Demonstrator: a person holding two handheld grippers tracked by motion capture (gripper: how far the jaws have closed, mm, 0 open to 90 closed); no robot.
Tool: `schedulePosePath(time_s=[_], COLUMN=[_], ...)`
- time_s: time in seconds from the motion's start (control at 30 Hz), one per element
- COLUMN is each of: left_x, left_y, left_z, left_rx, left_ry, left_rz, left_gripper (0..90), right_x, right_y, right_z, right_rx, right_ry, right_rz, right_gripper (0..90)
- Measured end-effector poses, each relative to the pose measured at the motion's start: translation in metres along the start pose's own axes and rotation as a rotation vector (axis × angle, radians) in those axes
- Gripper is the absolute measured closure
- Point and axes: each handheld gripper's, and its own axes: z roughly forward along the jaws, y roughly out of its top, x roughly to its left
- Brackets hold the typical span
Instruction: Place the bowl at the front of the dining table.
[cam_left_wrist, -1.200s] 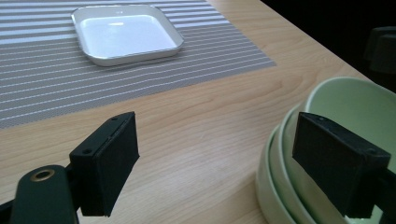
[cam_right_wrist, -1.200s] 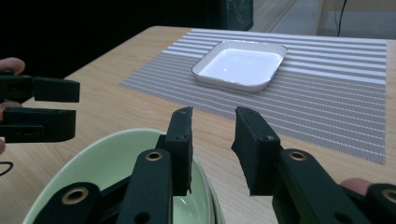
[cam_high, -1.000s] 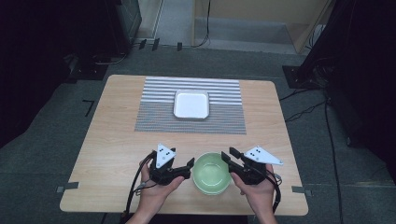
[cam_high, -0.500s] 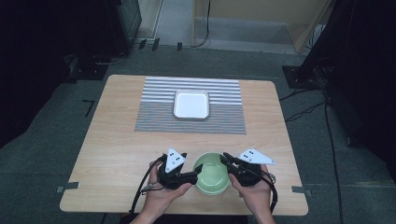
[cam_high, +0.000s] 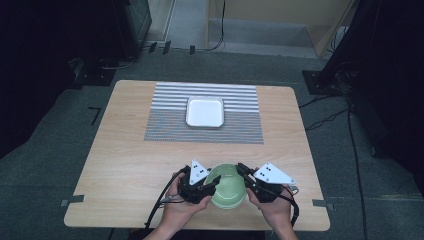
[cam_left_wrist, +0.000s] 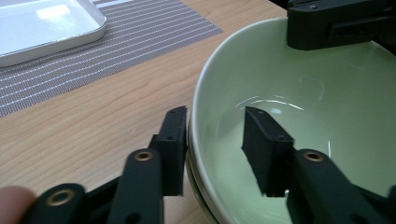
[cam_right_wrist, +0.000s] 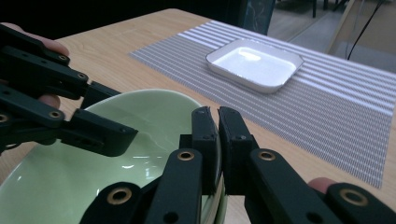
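Observation:
A pale green bowl (cam_high: 226, 187) sits on the wooden table (cam_high: 125, 165) near its front edge, between my two hands. My left gripper (cam_high: 214, 181) is open astride the bowl's left rim. In the left gripper view (cam_left_wrist: 215, 121) one jaw touches the outside wall and the other hangs inside, apart from the bowl (cam_left_wrist: 303, 93). My right gripper (cam_high: 241, 170) is shut on the right rim. In the right gripper view (cam_right_wrist: 217, 114) its jaws pinch the edge of the bowl (cam_right_wrist: 140, 121). The bowl looks empty.
A white square tray (cam_high: 205, 111) lies on a grey striped placemat (cam_high: 165, 125) at the middle back of the table. Bare wood lies between the mat and the bowl. Dark floor, cables and stands surround the table.
My left gripper has moved right onto the bowl's rim. The right gripper has drawn slightly nearer the front edge. The bowl stays near the front edge.

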Motion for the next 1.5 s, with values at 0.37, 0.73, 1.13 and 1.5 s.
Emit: schedulePosePath(time_s=[0.37, 0.73, 1.13, 1.5], left_x=[0.002, 0.009, 0.004, -0.002], left_y=[0.007, 0.005, 0.003, 0.002], left_z=[0.007, 0.009, 0.007, 0.004], left_rx=[0.042, 0.027, -0.032, -0.081], left_ry=[0.024, -0.009, 0.016, 0.052], left_rz=[0.01, 0.03, 0.095, 0.152], left_gripper=[73.6, 80.4, 82.3, 82.3], right_x=[0.002, 0.003, 0.002, 0.001], right_y=[-0.001, -0.002, -0.002, 0.003], right_z=[-0.003, -0.005, -0.008, -0.012], right_rx=[-0.056, -0.086, -0.079, 0.044], right_ry=[-0.002, -0.002, -0.009, -0.031], right_rz=[-0.052, -0.083, -0.053, 0.067], right_gripper=[87.0, 87.2, 87.1, 77.9])
